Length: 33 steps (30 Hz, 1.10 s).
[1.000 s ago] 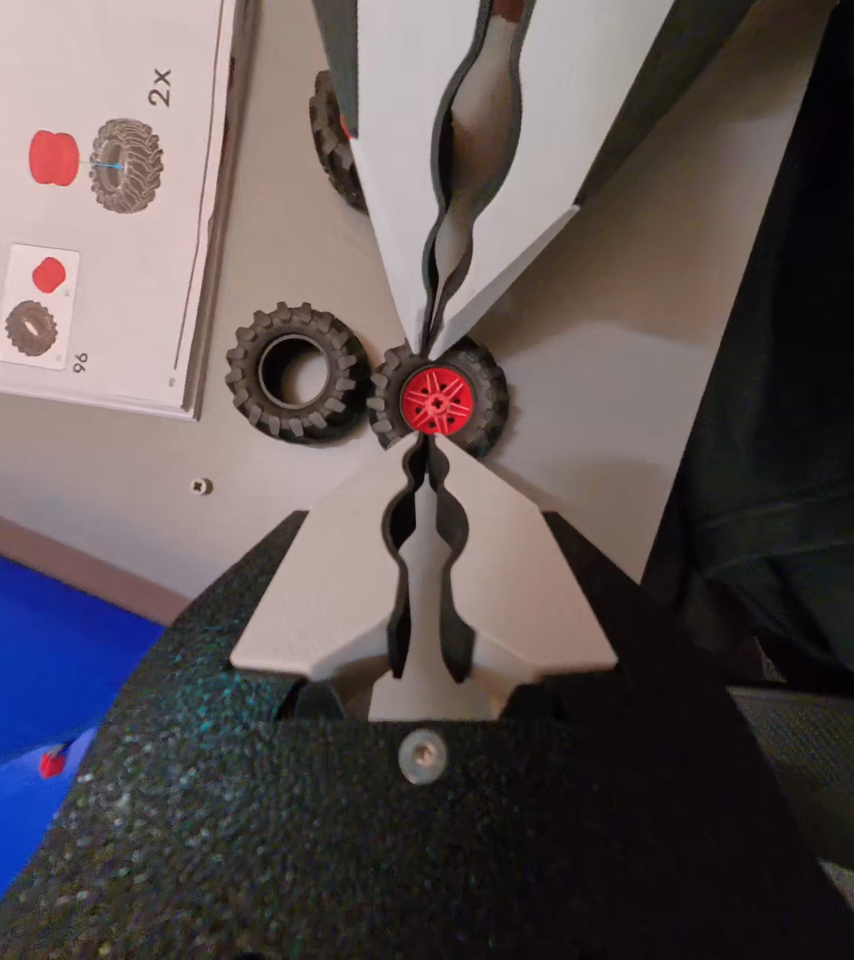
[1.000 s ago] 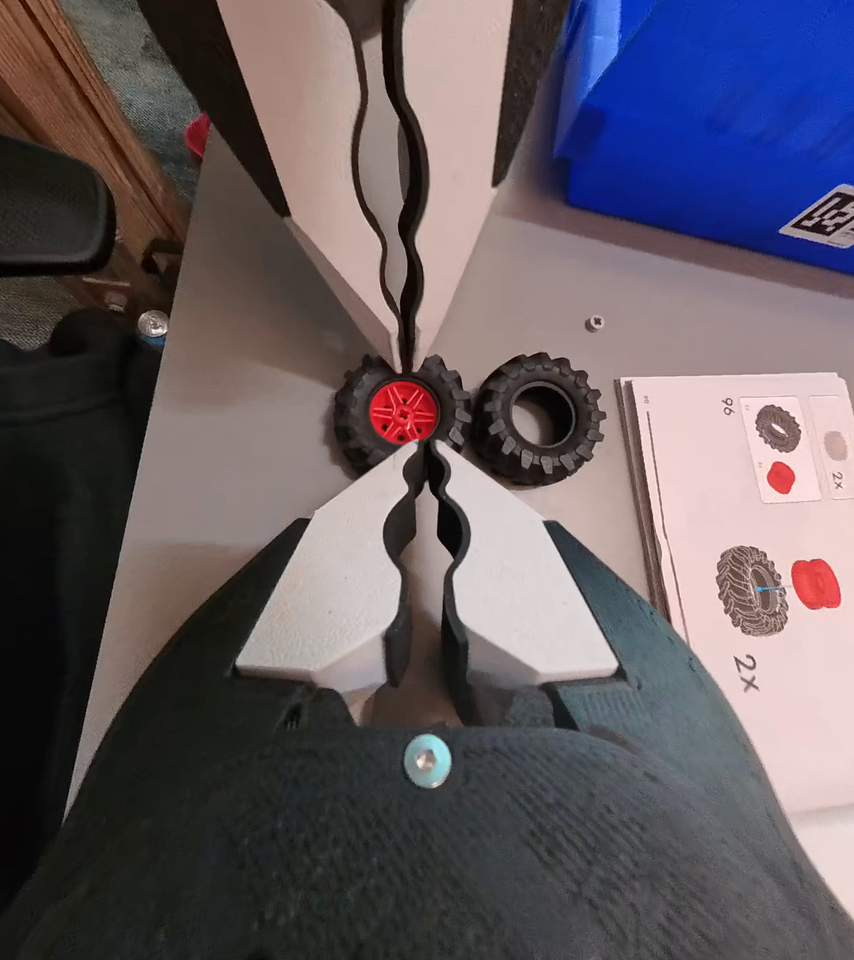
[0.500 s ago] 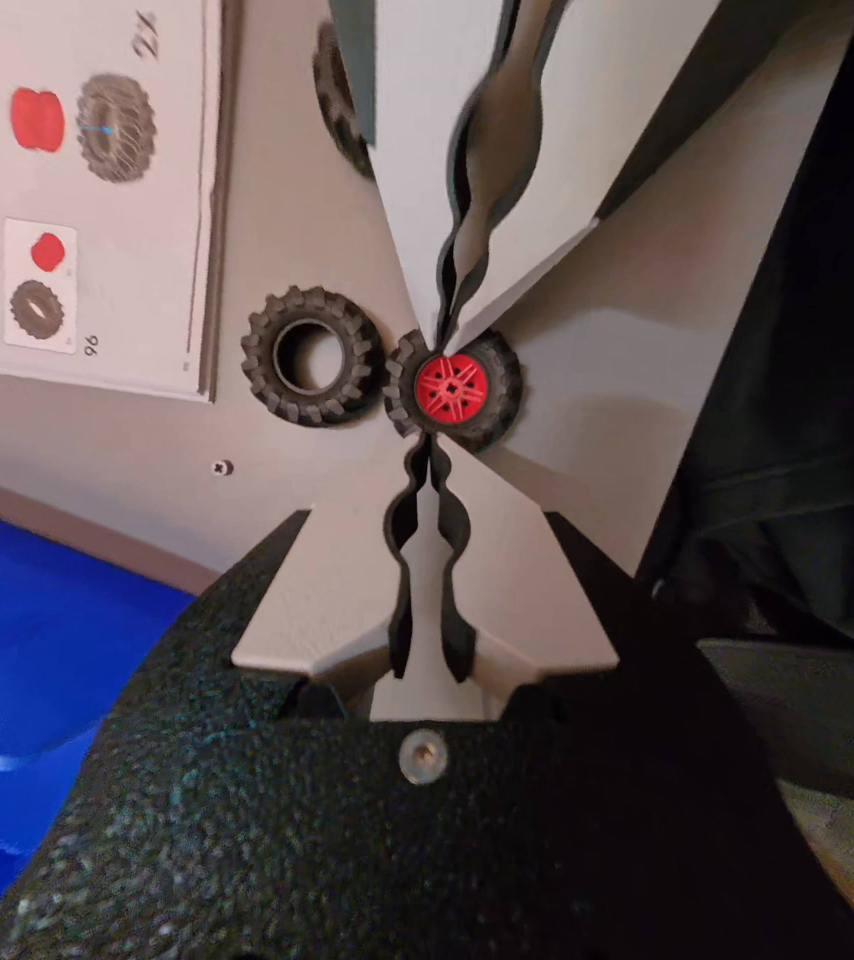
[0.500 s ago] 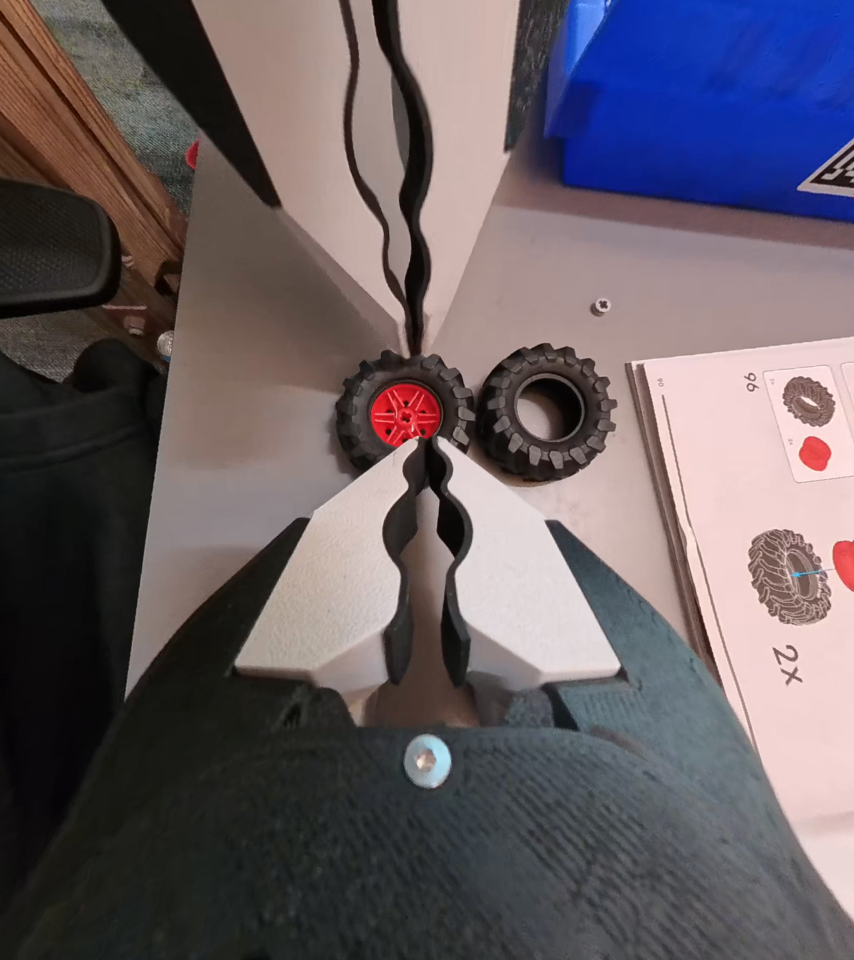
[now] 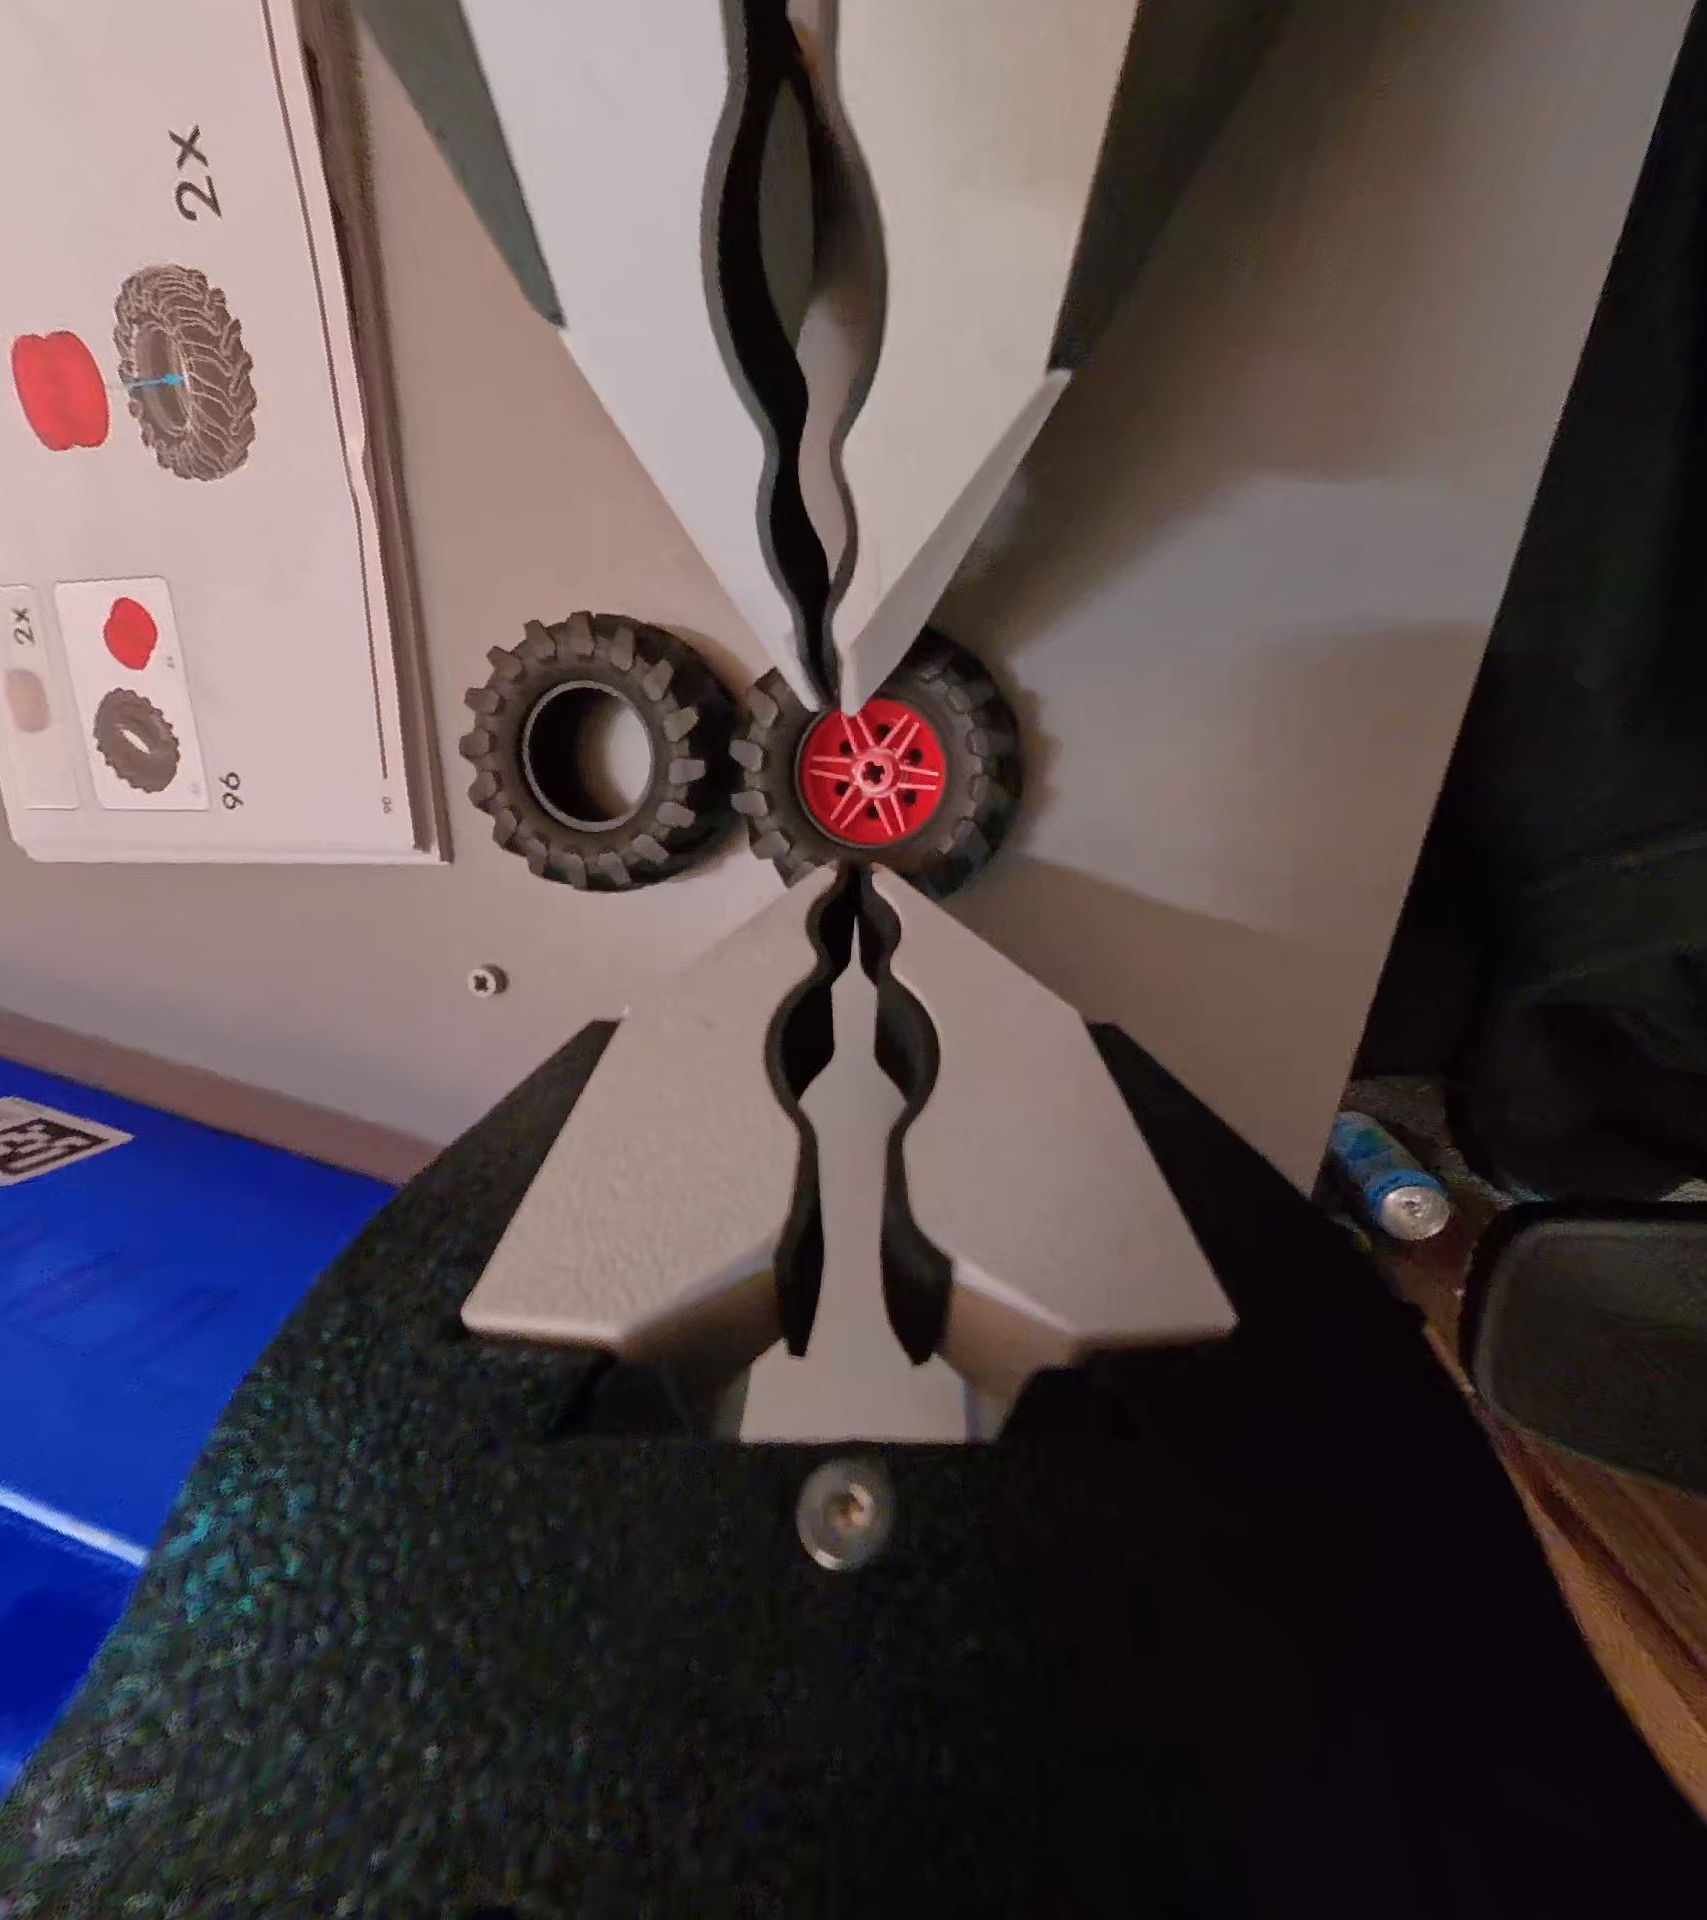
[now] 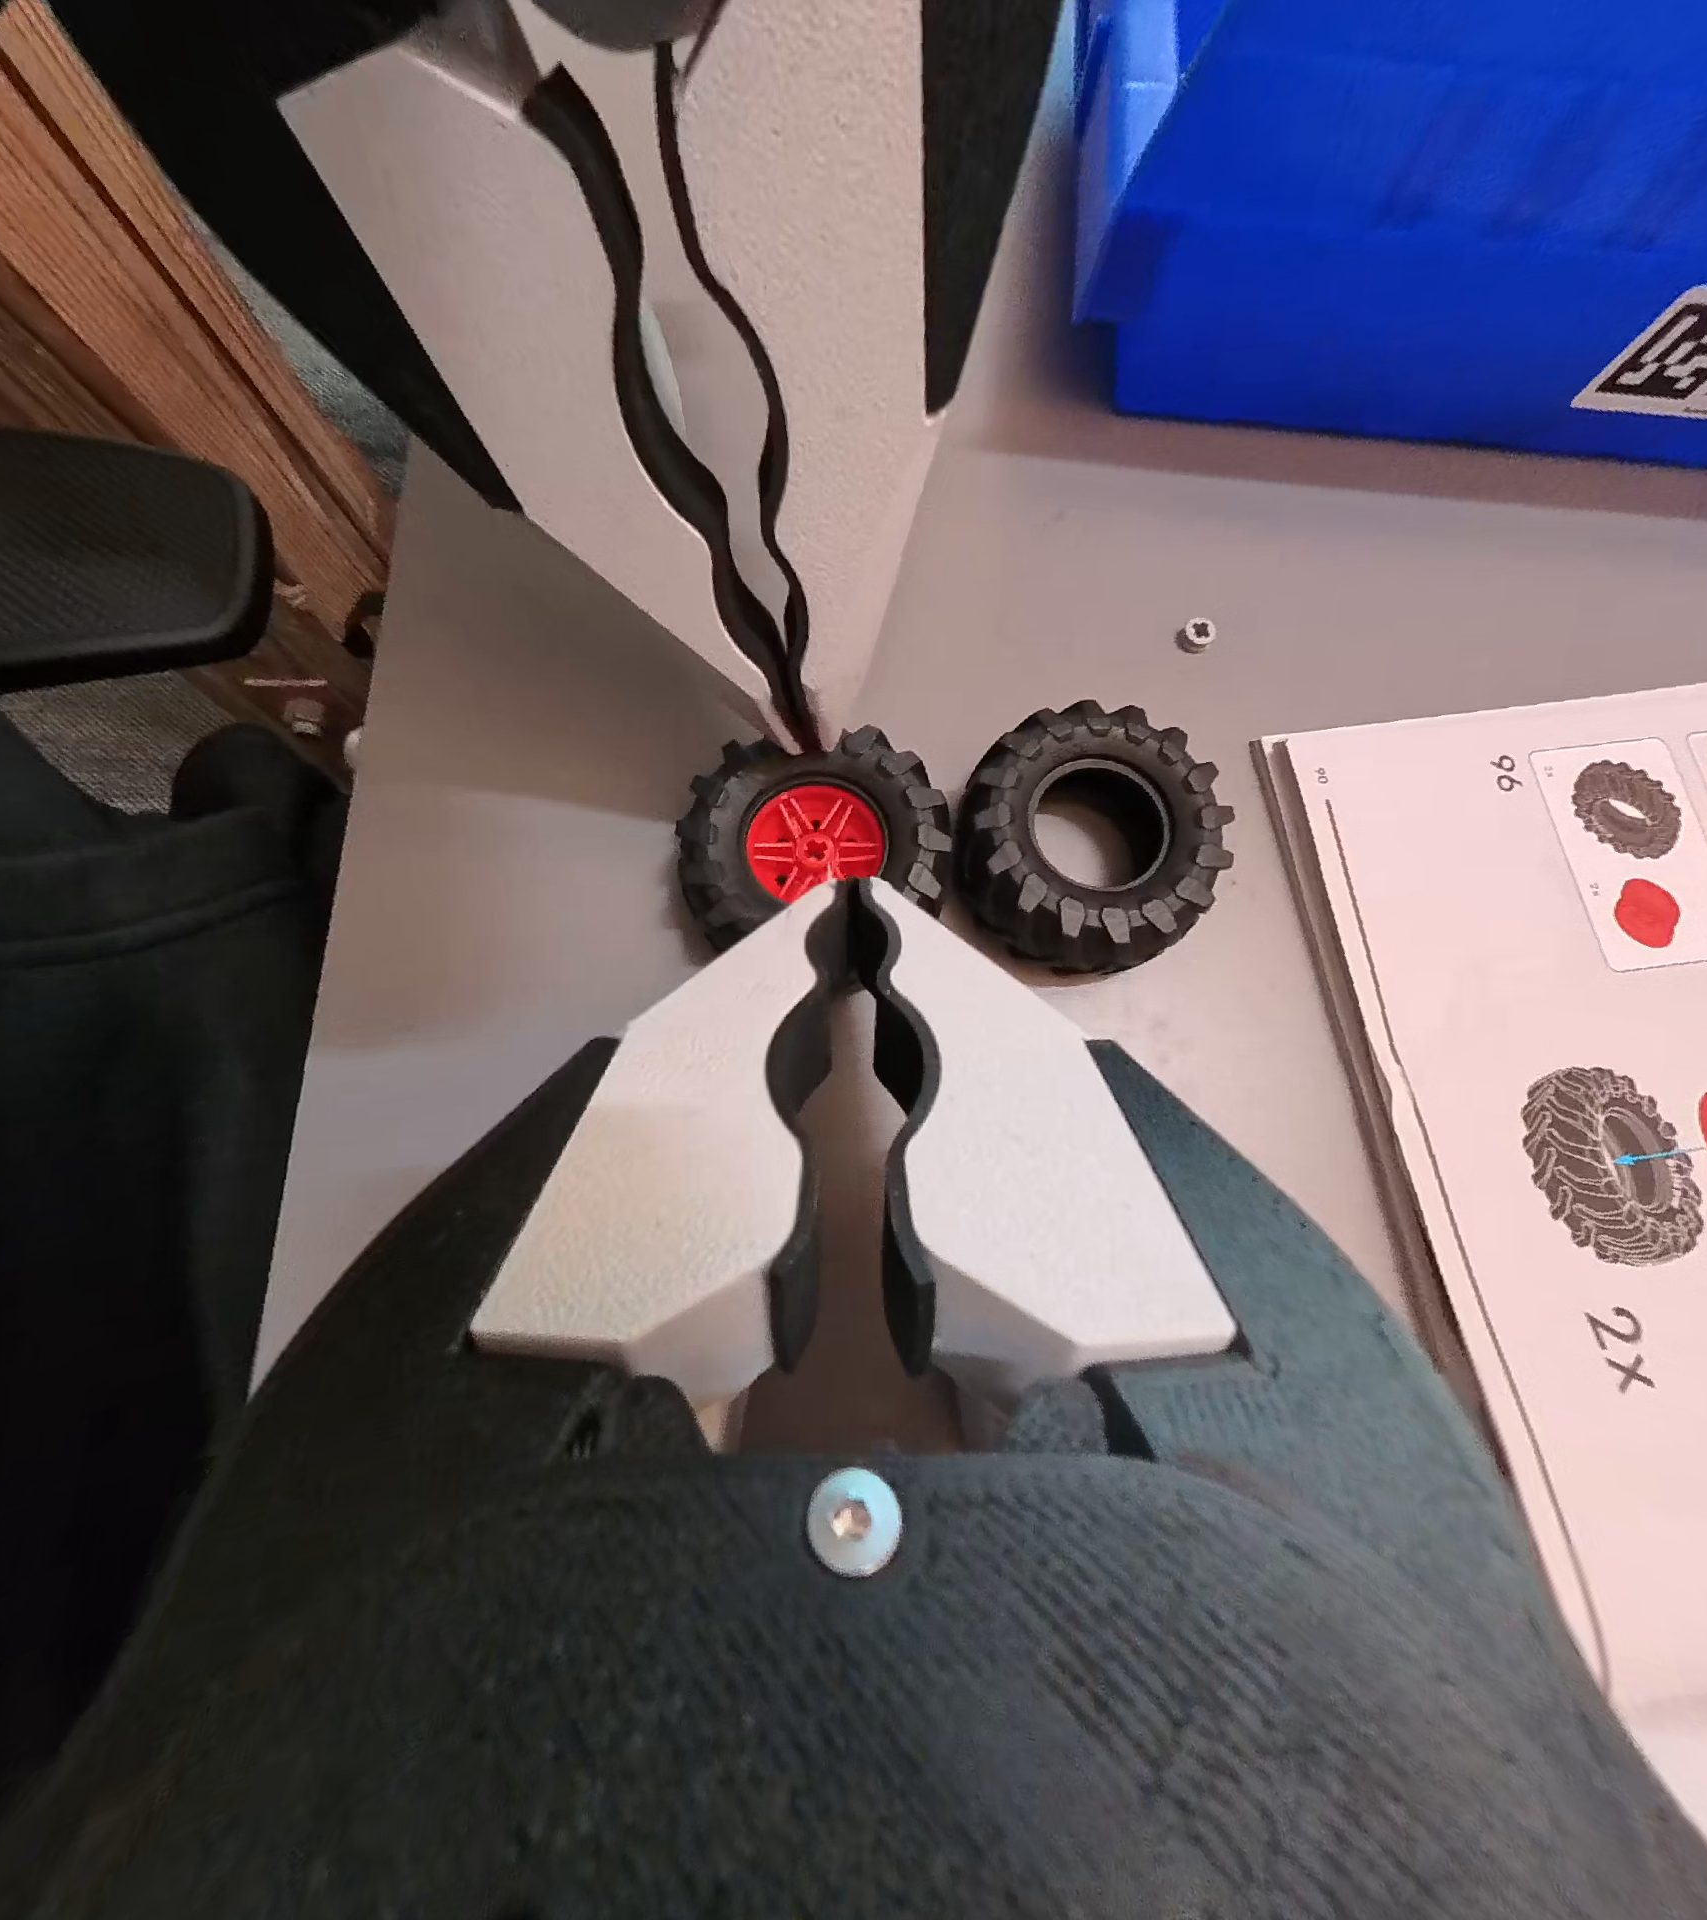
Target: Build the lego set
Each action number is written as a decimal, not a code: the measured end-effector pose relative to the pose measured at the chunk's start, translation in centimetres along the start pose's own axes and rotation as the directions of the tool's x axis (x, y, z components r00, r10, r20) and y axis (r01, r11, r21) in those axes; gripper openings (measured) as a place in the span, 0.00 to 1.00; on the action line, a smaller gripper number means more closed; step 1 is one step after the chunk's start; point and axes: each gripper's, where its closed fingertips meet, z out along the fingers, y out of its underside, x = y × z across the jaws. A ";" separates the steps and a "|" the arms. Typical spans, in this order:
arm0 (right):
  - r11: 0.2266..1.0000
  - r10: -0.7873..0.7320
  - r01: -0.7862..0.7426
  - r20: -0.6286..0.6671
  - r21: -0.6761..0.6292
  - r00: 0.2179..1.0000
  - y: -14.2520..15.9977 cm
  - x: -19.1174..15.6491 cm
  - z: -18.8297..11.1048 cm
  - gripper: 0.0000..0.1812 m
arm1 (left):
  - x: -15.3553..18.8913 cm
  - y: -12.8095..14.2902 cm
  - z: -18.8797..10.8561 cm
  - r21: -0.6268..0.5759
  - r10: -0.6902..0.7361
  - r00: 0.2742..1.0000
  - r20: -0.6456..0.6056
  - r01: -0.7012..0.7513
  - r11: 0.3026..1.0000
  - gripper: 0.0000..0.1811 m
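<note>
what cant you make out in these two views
- Whether the red hub is fully seated in its tyre: both views look down on it and the left gripper and right gripper cover its edges.
- What the blue bin holds: right wrist view shows only its outer wall, cut off by the frame edge.
- The small grey piece by the booklet: too small to identify.
- Empty tyre: far sidewall hidden.

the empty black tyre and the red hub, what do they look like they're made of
Empty black knobbly tyre: probably rubber or soft plastic, matte, with chunky moulded tread blocks. Red spoked wheel hub: looks like hard plastic, smooth and slightly glossy, with crisp thin spokes.
</note>
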 end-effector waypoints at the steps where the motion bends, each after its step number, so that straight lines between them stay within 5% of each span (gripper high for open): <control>1: 1.000 -0.011 0.010 -0.008 -0.008 1.000 0.0 0.1 0.1 0.00 | 0.0 0.0 0.0 -0.009 0.011 1.000 0.006 -0.010 1.000 0.00; 14: 0.997 0.071 -0.072 0.036 0.029 0.997 0.0 -0.3 1.0 0.00 | 0.2 -0.1 0.5 -0.100 0.191 0.981 0.034 -0.187 0.977 0.00; 23: 0.993 0.101 -0.099 -0.029 0.061 0.994 0.0 0.4 -0.6 0.00 | -0.3 -0.1 -0.4 0.039 0.195 0.970 0.143 -0.202 0.979 0.00; 25: 0.996 0.073 -0.070 -0.042 0.058 0.996 0.0 0.4 -1.7 0.11 | -0.6 -0.4 -0.8 0.056 0.188 0.969 0.159 -0.199 0.978 0.00; 29: 0.999 -0.048 0.049 -0.057 0.011 0.997 0.5 0.0 -2.4 0.28 | -0.3 -1.5 -0.6 0.151 0.005 0.998 0.067 -0.015 0.988 0.11; 33: 0.997 -0.069 0.071 -0.054 0.036 0.996 0.1 -0.2 -1.5 0.26 | -0.2 -1.4 -0.2 0.216 -0.170 0.984 -0.044 0.176 0.961 0.22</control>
